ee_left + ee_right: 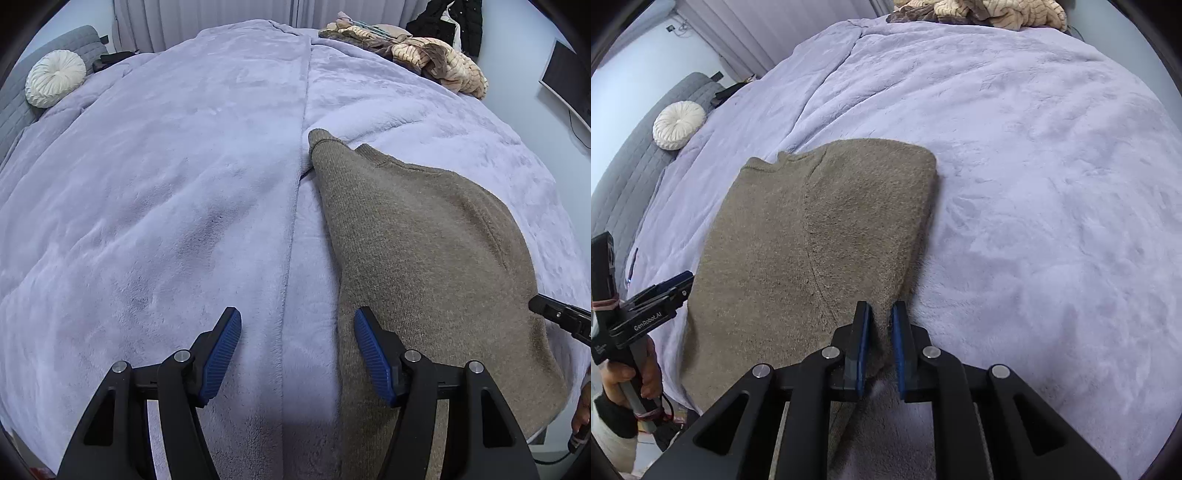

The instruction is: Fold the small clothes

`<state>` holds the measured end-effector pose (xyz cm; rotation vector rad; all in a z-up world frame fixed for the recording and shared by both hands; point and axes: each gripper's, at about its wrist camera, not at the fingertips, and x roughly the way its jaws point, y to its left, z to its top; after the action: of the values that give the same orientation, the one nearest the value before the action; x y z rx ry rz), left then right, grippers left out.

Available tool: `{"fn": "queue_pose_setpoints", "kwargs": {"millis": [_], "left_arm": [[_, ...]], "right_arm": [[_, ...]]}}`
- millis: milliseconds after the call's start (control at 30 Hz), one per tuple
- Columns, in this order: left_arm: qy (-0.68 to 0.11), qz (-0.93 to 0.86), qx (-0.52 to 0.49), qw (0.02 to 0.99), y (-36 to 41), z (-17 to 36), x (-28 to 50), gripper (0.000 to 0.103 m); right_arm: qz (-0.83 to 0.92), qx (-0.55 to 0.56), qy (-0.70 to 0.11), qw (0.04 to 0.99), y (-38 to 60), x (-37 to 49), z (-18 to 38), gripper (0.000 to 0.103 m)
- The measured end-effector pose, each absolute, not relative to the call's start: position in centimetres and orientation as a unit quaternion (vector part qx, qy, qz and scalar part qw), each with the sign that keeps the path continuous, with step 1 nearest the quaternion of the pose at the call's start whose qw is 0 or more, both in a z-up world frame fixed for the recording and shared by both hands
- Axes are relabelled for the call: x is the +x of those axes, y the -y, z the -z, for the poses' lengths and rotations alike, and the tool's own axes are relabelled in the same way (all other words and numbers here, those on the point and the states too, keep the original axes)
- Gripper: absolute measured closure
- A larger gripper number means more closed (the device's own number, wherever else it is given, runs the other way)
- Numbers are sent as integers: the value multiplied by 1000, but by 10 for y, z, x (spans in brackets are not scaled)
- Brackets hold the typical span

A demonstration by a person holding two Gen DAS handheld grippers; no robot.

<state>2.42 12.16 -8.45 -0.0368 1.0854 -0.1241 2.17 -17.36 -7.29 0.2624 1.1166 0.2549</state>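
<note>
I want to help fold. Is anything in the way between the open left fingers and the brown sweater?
No, nothing visible is in the way. The left gripper is open right at the brown sweater's near left edge, with only the bare purple blanket beneath. The right gripper already pinches the sweater's near right corner.

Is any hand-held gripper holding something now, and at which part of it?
The right hand-held gripper pinches the brown sweater at its near right edge. The left hand-held gripper is open and holds nothing.
</note>
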Motion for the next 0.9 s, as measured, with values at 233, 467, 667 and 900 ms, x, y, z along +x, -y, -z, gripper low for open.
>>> {"fn": "queue_pose_setpoints", "kwargs": {"millis": [233,467,667,900], "left_arm": [[-511,55,-17,858,-120,78,21,38],[-485,78,-33,871,-119,60,10,38],[-477,74,12,876,-108,63,3,38],[-479,69,-3,875,-112,67,1,38]], "right_arm": [[-122,154,-494,847,179,4,45,91],[-142,130,-481,855,149,0,29,91],[-154,96,-486,855,129,-7,33,91],[-154,61,-510,844,118,-8,49,91]]}}
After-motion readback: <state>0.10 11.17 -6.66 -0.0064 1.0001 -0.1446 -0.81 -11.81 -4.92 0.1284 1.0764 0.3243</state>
